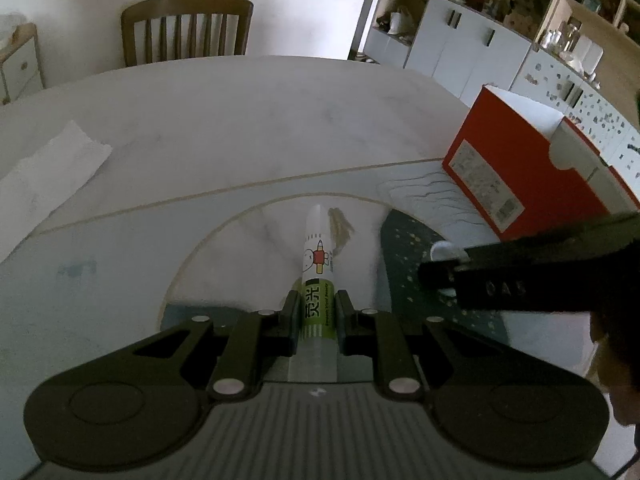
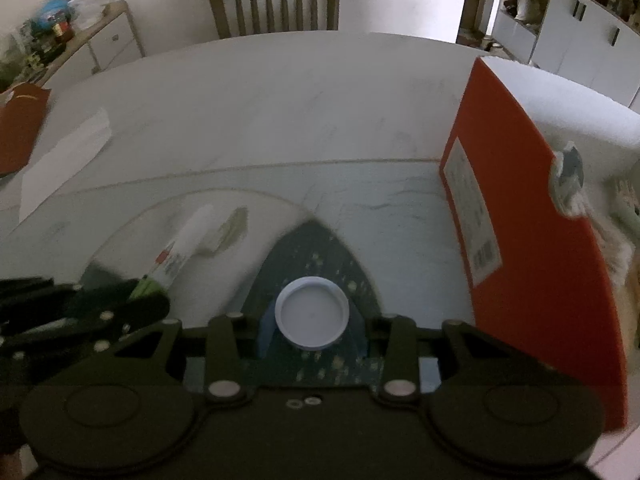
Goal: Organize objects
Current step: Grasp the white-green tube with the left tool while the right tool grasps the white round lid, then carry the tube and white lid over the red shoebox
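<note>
Left hand-held gripper (image 1: 318, 312) is clamped narrow on the white-and-green cylindrical glue stick (image 1: 318, 276), tip angled down over the marble counter (image 1: 240, 128). Right hand-held gripper (image 2: 312, 330) is closed on a round white plastic cap (image 2: 312, 313) beside the open orange cardboard box (image 2: 532, 240). Risks: cap sits shallow in the jaws and may pop out; the two hands are near each other and could collide.

White marker (image 1: 318, 276) with green label band and cartoon figure; pale blue-white cap (image 2: 311, 312); orange-red box (image 1: 516, 168) with white label; white marbled worktop (image 1: 240, 128); dark green speckled inlay (image 2: 320, 252).
</note>
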`<control>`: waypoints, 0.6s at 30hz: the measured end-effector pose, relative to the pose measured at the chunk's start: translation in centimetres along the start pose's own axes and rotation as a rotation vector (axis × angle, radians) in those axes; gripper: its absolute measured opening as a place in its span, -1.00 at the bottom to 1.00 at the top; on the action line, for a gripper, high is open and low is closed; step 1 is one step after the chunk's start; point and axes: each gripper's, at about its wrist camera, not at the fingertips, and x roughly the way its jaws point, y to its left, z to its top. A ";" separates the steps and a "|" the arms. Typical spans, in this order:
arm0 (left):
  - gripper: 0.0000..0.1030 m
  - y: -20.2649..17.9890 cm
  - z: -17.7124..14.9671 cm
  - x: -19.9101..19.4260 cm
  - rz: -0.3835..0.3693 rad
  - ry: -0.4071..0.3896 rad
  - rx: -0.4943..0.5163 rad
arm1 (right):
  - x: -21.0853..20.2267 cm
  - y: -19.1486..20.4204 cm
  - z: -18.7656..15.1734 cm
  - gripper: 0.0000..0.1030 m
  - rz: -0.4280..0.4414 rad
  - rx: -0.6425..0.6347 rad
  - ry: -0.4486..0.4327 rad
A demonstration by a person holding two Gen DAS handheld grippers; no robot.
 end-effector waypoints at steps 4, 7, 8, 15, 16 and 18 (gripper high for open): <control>-0.68 -0.3 -0.7 -1.1 -0.013 0.005 -0.015 | -1.6 0.3 -1.2 -0.27 0.011 -0.007 0.006; -0.68 -0.9 -1.1 -2.2 -0.024 0.003 -0.015 | -2.9 0.3 -2.1 -0.27 0.019 -0.002 0.008; -0.68 -1.2 -1.3 -2.6 -0.030 0.001 -0.011 | -3.4 0.3 -2.3 -0.27 0.020 -0.001 0.007; -0.68 -3.7 -1.5 -5.3 -0.071 -0.025 0.029 | -7.2 -0.3 -3.8 -0.27 0.037 0.014 -0.021; -0.68 -4.1 -1.5 -5.6 -0.078 -0.028 0.035 | -7.8 -0.5 -4.0 -0.27 0.037 0.017 -0.028; -0.68 -5.0 -1.5 -6.2 -0.090 -0.037 0.051 | -9.0 -0.9 -4.4 -0.27 0.038 0.023 -0.044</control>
